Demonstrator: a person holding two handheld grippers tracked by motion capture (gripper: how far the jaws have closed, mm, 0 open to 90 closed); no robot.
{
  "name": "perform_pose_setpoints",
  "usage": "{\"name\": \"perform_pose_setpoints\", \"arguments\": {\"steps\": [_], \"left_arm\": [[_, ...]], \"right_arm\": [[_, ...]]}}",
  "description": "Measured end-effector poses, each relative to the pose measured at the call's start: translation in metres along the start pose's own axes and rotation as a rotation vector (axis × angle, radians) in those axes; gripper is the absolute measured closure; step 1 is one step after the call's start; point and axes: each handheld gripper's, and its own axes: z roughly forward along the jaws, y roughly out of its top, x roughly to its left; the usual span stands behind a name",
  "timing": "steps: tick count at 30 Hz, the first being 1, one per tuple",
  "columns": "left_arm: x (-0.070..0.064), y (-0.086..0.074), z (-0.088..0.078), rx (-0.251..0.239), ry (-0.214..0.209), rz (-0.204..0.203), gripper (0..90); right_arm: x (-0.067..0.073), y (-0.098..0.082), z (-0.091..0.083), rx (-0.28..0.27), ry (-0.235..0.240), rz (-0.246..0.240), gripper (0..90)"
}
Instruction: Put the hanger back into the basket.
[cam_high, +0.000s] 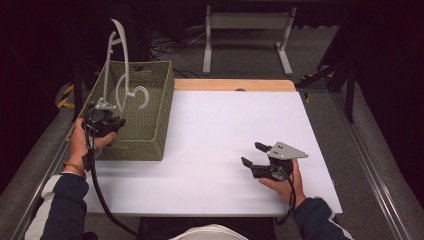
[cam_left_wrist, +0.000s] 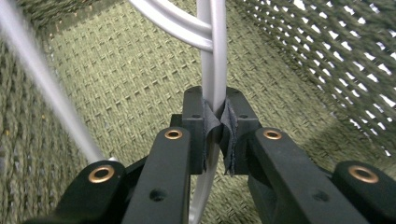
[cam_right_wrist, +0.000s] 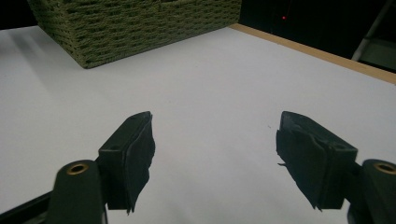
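A pale grey plastic clothes hanger (cam_high: 122, 60) stands up out of a green woven basket (cam_high: 150, 107) at the table's left. My left gripper (cam_high: 107, 120) is shut on one of its thin bars over the basket's near end. In the left gripper view the two pads clamp the grey bar (cam_left_wrist: 214, 70) above the basket's woven floor (cam_left_wrist: 126, 88). My right gripper (cam_high: 252, 155) rests low on the white table at the right, open with nothing between its pads (cam_right_wrist: 135, 154). It points left toward the basket (cam_right_wrist: 140, 23).
The white tabletop (cam_high: 220, 135) spreads between basket and right gripper, with a wooden strip (cam_high: 235, 85) along its far edge. A white metal stand (cam_high: 247, 35) and cables sit on the floor beyond. Grey floor borders both sides.
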Motion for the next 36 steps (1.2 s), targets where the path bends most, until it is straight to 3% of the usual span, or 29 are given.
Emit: {"name": "perform_pose_setpoints", "arguments": {"steps": [8, 12, 13, 14, 18, 20, 25, 27, 28, 35, 36], "left_arm": [[-0.003, -0.003, 0.001, 0.008, 0.042, 0.020, 79.2], [-0.003, -0.003, 0.000, -0.008, 0.072, -0.014, 71.1], [-0.003, -0.004, -0.002, -0.025, 0.060, -0.032, 71.1], [-0.003, -0.005, -0.003, -0.039, 0.064, -0.043, 65.3], [-0.011, -0.007, -0.009, -0.108, 0.033, -0.007, 55.9], [-0.020, -0.007, -0.009, -0.131, 0.082, 0.042, 47.3], [-0.033, -0.010, -0.014, -0.246, 0.050, 0.078, 35.2], [-0.038, -0.010, -0.016, -0.294, 0.048, 0.081, 29.7], [-0.038, -0.010, -0.016, -0.294, 0.048, 0.081, 28.2], [-0.055, -0.010, -0.027, -0.474, -0.011, 0.089, 17.3], [-0.055, -0.010, -0.027, -0.474, -0.011, 0.089, 15.4]], "right_arm": [[0.002, 0.001, 0.001, 0.011, 0.021, -0.010, 27.0], [0.003, 0.000, 0.003, 0.029, 0.033, -0.016, 26.6], [0.003, 0.000, 0.003, 0.029, 0.033, -0.016, 26.6], [0.003, 0.000, 0.003, 0.031, 0.035, -0.016, 26.5], [0.003, 0.000, 0.002, 0.031, 0.035, -0.019, 26.3], [0.003, 0.001, 0.002, 0.031, 0.031, -0.021, 26.2], [0.004, 0.002, 0.001, 0.027, 0.022, -0.035, 26.1], [0.004, 0.002, 0.000, 0.029, 0.020, -0.036, 26.1], [0.004, 0.002, 0.001, 0.030, 0.017, -0.039, 26.1], [0.004, 0.002, 0.000, 0.030, 0.001, -0.048, 25.9], [0.004, 0.002, 0.000, 0.030, 0.001, -0.048, 25.9]]}}
